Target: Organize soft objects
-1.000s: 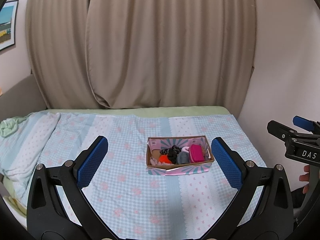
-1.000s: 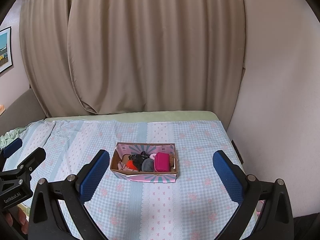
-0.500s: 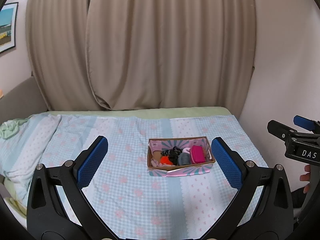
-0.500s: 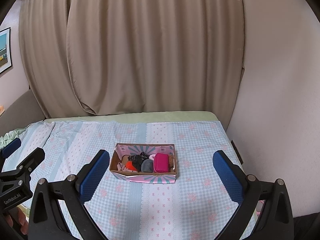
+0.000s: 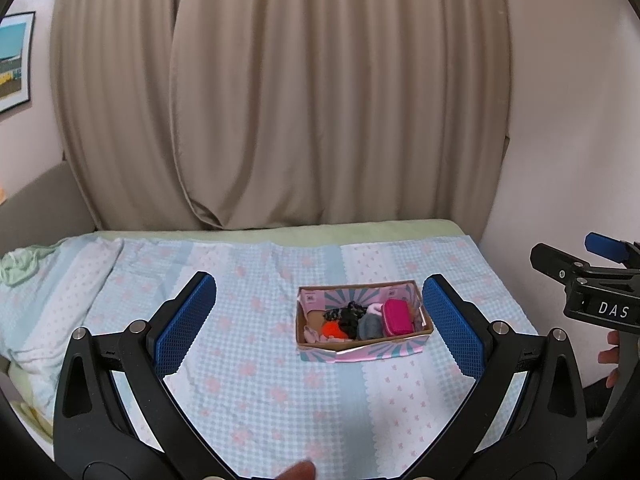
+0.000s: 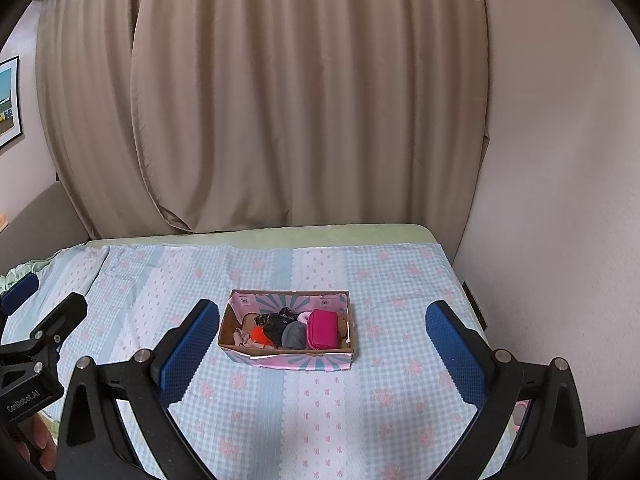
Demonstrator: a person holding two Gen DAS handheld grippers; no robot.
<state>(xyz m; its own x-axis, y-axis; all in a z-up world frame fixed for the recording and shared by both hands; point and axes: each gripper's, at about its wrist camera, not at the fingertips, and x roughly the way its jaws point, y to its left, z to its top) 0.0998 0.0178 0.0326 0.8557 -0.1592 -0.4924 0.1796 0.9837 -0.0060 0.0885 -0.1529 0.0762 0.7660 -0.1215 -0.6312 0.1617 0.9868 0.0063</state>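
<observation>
While both grippers hang well back from the box (image 5: 362,322), the left gripper (image 5: 320,330) and the right gripper (image 6: 322,354) have their fingers spread wide and hold nothing. Every soft thing lies inside the box on the bed (image 6: 360,420): pink pouch (image 6: 324,328), grey bundle (image 6: 294,334), black cloth (image 6: 274,322), orange piece (image 6: 260,335). Nothing loose shows on the cover. That fits either a finished gathering or a sorting yet to come; any reach would need a long approach forward and down.

Home bedroom: bed (image 5: 248,360) with patterned quilt, beige curtains (image 5: 280,100), framed picture (image 5: 14,62) on wall.
</observation>
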